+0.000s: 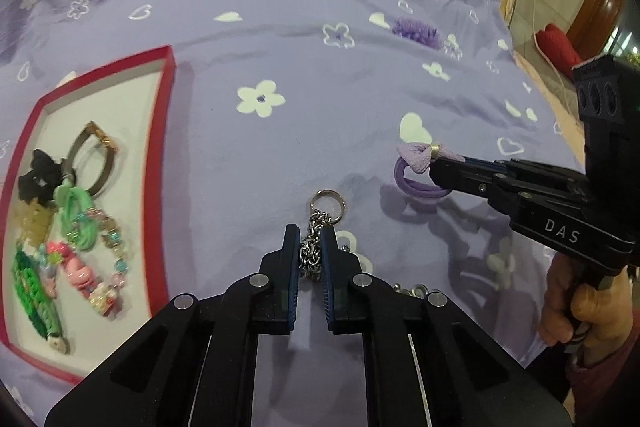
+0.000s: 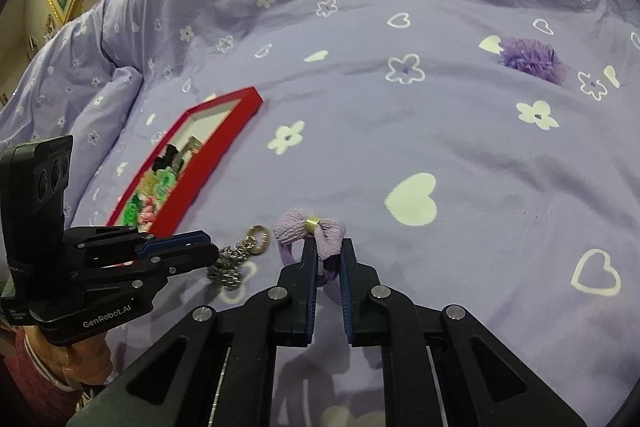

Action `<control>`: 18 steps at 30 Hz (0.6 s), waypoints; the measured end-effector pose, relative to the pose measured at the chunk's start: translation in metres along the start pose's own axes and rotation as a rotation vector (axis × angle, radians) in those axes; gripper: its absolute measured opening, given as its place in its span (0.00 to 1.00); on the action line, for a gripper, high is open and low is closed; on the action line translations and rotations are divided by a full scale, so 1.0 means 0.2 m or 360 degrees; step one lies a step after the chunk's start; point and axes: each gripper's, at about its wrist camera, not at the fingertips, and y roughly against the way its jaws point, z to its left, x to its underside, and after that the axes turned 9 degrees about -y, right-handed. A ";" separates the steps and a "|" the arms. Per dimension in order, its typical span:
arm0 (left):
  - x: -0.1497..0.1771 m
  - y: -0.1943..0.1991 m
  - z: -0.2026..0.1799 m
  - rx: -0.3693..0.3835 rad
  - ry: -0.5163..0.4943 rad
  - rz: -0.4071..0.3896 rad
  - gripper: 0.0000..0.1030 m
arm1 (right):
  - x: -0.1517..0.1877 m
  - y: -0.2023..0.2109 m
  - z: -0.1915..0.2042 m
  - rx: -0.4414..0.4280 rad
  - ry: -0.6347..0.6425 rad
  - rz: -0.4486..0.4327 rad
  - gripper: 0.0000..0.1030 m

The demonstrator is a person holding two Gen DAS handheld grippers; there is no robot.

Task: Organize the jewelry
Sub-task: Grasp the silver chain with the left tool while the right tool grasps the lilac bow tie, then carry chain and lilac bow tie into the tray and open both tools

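- Two tongs low over the purple bedspread, both angled down, side by side.
- Left tongs pinch the silver chain keyring.
- Right tongs narrow, clamped on the lilac bow hair tie.
- Red tray of trinkets lies to the left; purple scrunchie far off.

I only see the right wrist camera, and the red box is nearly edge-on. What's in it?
Observer: The left wrist camera shows the red box with a white floor holding a black flower piece, a green braided band and a beaded bracelet.
Operator: Is the other claw really holding that chain?
Observer: Yes. The left gripper pinches the silver chain between both pads; its ring pokes out past the tips.
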 end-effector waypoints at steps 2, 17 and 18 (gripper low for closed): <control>0.00 0.04 0.01 -0.0002 0.0017 -0.0027 0.08 | 0.00 0.02 0.02 -0.0015 -0.0004 -0.0015 0.09; 0.04 0.38 0.14 -0.0049 0.0122 -0.0217 0.08 | 0.03 0.12 0.23 -0.0094 0.0054 -0.0077 0.09; 0.04 0.40 0.15 -0.0051 0.0125 -0.0228 0.08 | 0.02 0.13 0.25 -0.0103 0.0061 -0.0080 0.09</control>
